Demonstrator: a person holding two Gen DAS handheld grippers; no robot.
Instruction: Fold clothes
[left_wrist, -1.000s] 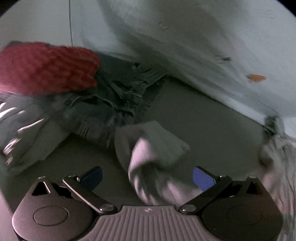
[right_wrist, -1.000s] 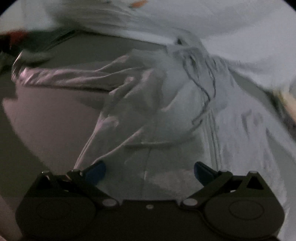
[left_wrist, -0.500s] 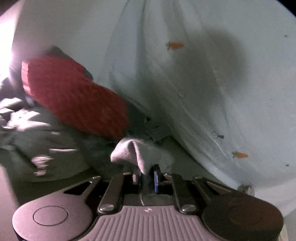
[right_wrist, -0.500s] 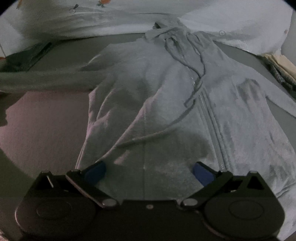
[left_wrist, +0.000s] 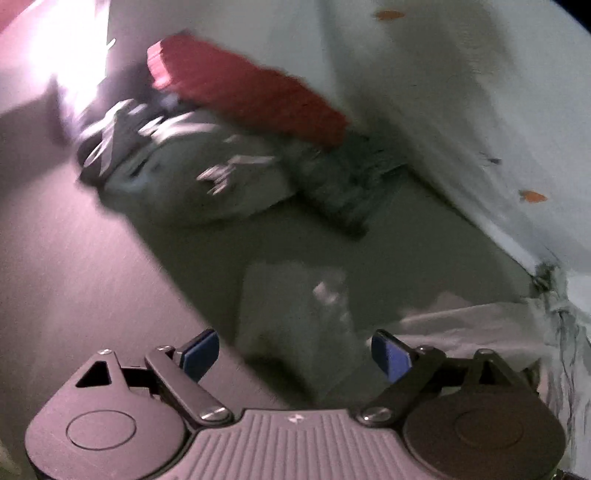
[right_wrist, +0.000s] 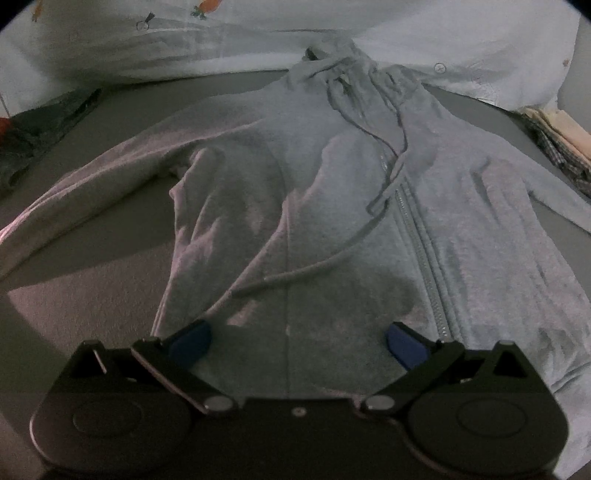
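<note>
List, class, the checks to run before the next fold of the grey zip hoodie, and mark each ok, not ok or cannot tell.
1. Left gripper open and empty: ok.
2. Right gripper open, over the hoodie's hem: ok.
3. Hoodie lying front up, zip closed: ok.
4. Body smooth: not ok, creases on its left half.
5. Drawstring tucked away: not ok, it trails across the chest.
6. Sleeve cuff lying flat: cannot tell, blurred.

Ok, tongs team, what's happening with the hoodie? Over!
Both tongs open: left, right. Grey hoodie spread flat, zipper up, unfolded. Drawstring loose across chest.
</note>
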